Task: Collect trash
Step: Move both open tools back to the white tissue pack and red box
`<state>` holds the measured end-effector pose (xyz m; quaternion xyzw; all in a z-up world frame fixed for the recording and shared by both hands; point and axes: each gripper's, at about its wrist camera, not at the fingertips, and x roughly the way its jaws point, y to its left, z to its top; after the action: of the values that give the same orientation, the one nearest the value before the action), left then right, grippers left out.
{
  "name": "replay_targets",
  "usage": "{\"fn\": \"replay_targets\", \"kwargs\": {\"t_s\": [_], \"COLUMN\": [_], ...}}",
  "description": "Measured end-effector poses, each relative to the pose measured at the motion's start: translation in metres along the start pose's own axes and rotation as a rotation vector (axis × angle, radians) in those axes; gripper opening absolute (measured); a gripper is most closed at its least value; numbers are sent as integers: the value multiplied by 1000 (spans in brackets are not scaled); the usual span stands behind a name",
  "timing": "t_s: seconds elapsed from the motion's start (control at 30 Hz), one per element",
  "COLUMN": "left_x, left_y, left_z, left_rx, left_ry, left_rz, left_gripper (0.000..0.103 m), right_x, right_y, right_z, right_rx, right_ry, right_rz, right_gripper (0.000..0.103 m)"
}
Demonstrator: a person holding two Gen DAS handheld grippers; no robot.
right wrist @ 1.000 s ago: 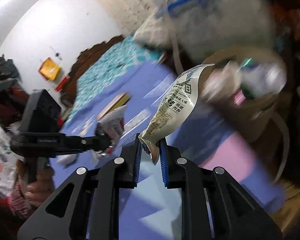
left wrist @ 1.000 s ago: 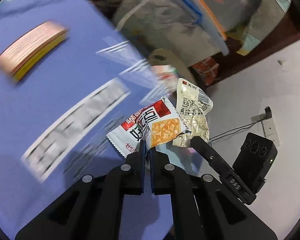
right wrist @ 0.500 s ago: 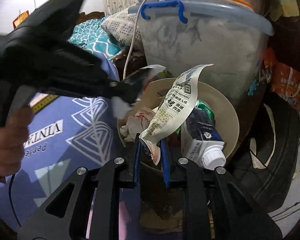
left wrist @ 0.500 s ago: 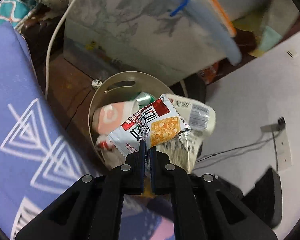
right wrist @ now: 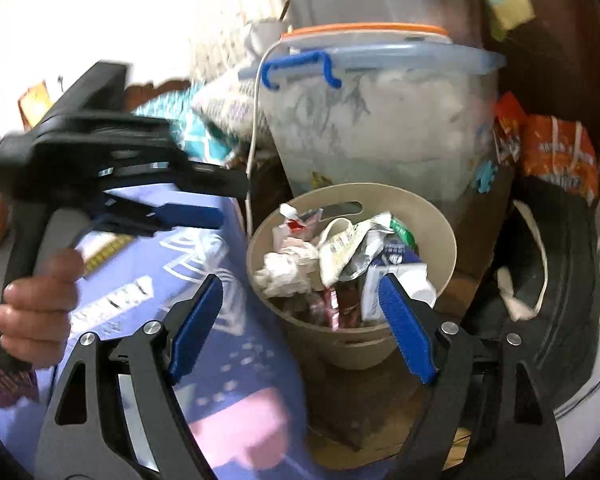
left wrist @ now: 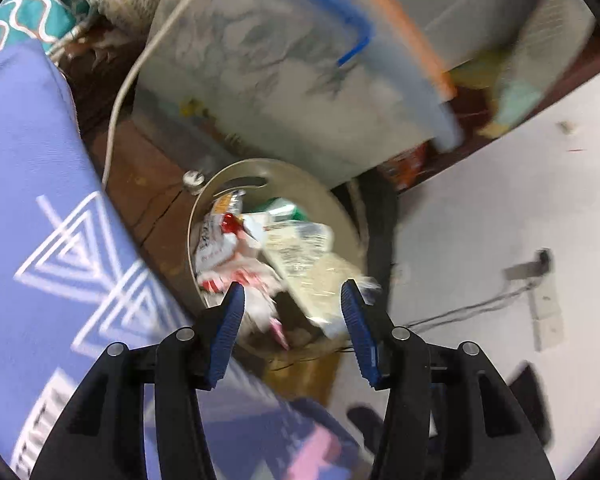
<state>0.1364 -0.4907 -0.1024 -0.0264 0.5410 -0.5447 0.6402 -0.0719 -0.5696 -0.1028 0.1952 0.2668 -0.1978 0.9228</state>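
1. Left claw (left wrist: 292,312) gapes wide with nothing in it; motion blur smears the wrappers (left wrist: 300,256) at its 12 o'clock.
2. Right claw (right wrist: 300,304) also spreads wide, bare.
3. Crumpled wrappers (right wrist: 340,248) fill the beige bin (right wrist: 440,232).

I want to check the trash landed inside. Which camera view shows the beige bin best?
The right wrist view: the beige bin shows its whole rim, sharply, full of wrappers. The left wrist view shows the same bin blurred and partly hidden.
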Motion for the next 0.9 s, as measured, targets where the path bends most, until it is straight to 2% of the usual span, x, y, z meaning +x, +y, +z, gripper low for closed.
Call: {"fn": "replay_targets", "kwargs": {"t_s": [0.13,0.3,0.47,0.53,0.63,0.67,0.8,0.9], "left_x": [-65,-131,-206,-236,-274,-292,-334,-348], "left_y": [9,43,80,93,117,128,170,197], "left_z": [-40,-93,-161,-191,-227,-243,-269,-272], "left_rx": [21,-42,-96,-108,-153,-178,-278,-352], "left_ry": [-92,-172,-255,-293,-346,-374,-440,-471], "left_rz": [-53,-54,-7,13,50,88,214,225], "left_gripper": [49,49,49,49,49,49,47,47], "right_x": [-11,-18,-18,-12,5,12,39,58], "right_y": [16,53,97,118,153,165,218,264], "right_z": [-20,-35,-43,-49,-61,-64,-77,-83], "right_rx": [94,128,113,85,64,64,34,-30], "right_ry": [6,27,75,113,203,237,357,418], "right_rz": [94,177,275,312,390,425,554,589], "right_gripper": [80,76,74,70,58,54,42,39]}}
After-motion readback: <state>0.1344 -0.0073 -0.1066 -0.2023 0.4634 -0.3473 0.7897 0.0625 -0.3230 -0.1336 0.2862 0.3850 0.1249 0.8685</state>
